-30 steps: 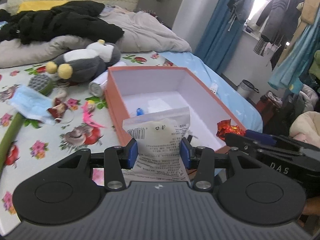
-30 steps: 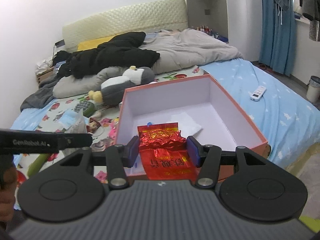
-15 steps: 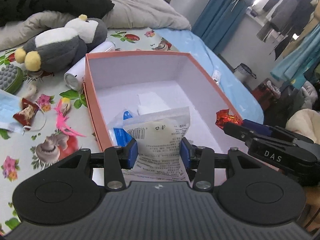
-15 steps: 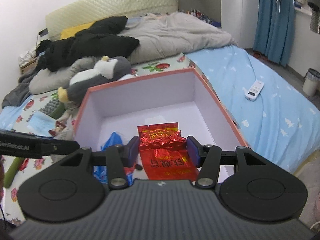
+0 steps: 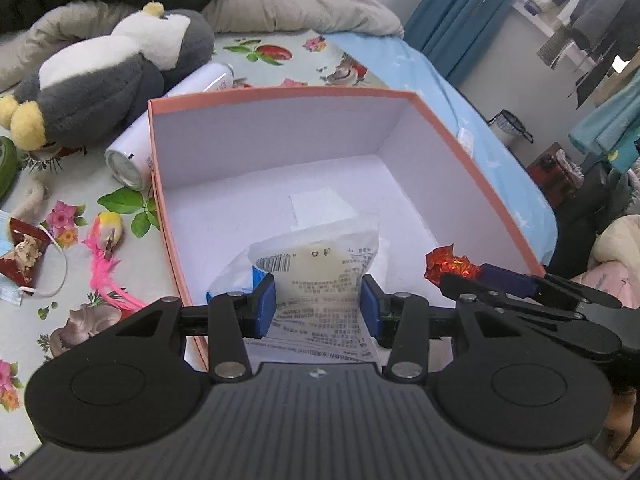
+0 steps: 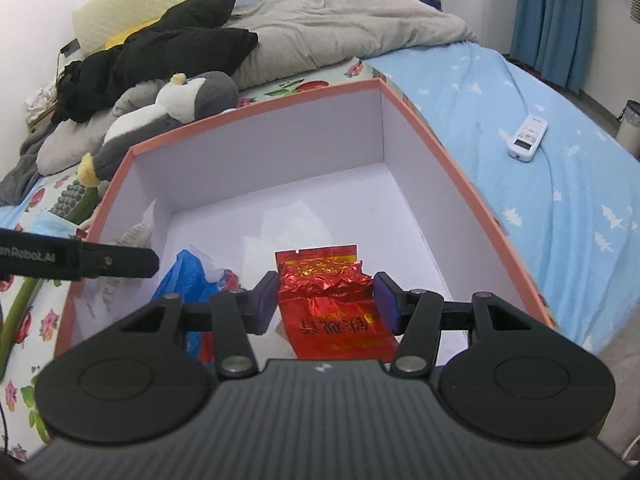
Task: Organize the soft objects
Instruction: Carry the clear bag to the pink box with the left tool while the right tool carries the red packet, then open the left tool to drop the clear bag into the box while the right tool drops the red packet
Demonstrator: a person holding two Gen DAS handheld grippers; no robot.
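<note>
An open orange box (image 5: 472,152) with a white inside stands on the bed; it also shows in the right wrist view (image 6: 440,148). My left gripper (image 5: 318,306) is shut on a clear plastic packet (image 5: 320,268) with a barcode, held over the box's near left corner. My right gripper (image 6: 327,300) is shut on a red foil packet (image 6: 324,280), held over the box's near edge. A blue plastic bag (image 6: 188,276) and a white paper (image 6: 288,224) lie inside the box. The right gripper's red packet (image 5: 448,266) shows at the right of the left wrist view.
A grey and white penguin plush (image 5: 112,72) lies left of the box, beside a white can (image 5: 168,128). A pink feather toy (image 5: 104,256), a face mask and a small wrapper (image 5: 24,252) lie on the flowered sheet. A white remote (image 6: 528,136) lies on the blue sheet.
Both grippers have moved forward and lower over the box with their packets still held. The box now fills more of both views.
</note>
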